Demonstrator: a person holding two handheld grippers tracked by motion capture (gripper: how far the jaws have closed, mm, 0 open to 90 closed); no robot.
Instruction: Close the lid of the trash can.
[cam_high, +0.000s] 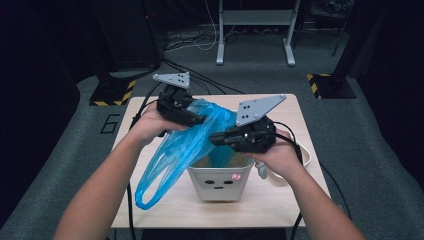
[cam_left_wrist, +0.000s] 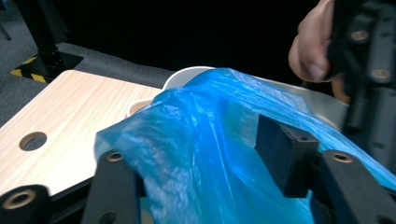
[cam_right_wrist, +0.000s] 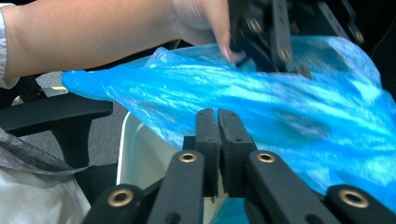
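The worktop (cam_high: 150, 107) is small, and the white bin (cam_high: 220, 187) stands close to its near edge. If you tug the bag hard, the light bin could tip or slide off toward you.

The blue bag (cam_high: 175, 150) is the big worry. Most of it hangs outside the bin, down the bin's left side, with its tail on the worktop. Only a small part dips into the bin's mouth. Your left hand-held gripper (cam_high: 201, 119) has its jaws apart. The bag lies loosely between them and is not squeezed, so it could slip out and fall in a heap. The bag is thin too. If a jaw catches on it and you pull, it may stretch or rip.

Your right hand-held gripper (cam_right_wrist: 218, 114) is clenched, with its two pads pressed together, right at the bag above the bin. I cannot tell if it has nipped a bit of the bag. If it has not, nothing is holding the bag up.

The bin has only that bit of blue bag in it. I cannot see its bottom. The bag looks empty.
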